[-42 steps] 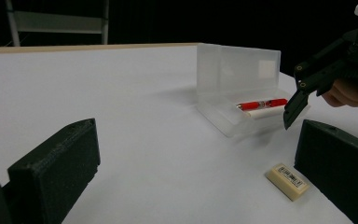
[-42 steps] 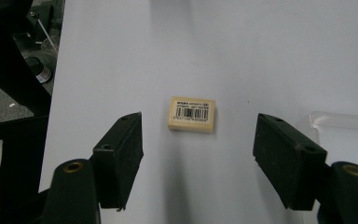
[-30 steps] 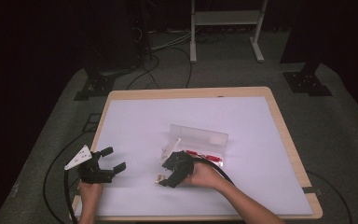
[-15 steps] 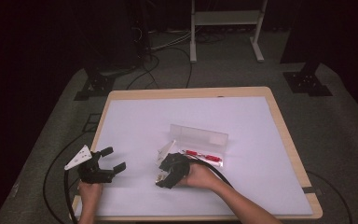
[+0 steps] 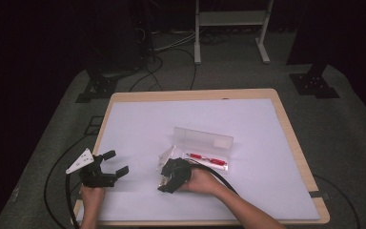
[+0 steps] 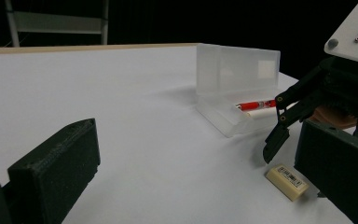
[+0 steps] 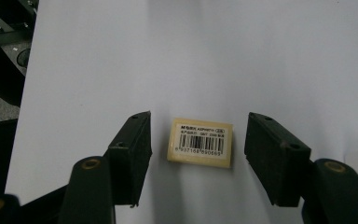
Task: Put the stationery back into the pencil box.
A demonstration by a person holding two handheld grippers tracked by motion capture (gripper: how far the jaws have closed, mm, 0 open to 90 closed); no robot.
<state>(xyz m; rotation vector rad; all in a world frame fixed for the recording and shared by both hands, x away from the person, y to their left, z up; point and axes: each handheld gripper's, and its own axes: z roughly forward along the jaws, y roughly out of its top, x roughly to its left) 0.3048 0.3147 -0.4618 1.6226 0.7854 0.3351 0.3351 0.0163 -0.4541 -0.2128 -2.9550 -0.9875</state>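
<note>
Eraser (image 7: 200, 142) flat, long axis jaw-to-jaw

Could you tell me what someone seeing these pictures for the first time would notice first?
Most striking is the small cream eraser with a barcode label, lying on the white table between the right tongs, whose jaws have just been closing but do not touch it. Just behind stands an open clear pencil case with a red pen inside. The left tongs rest open near the table's front left corner.
</note>
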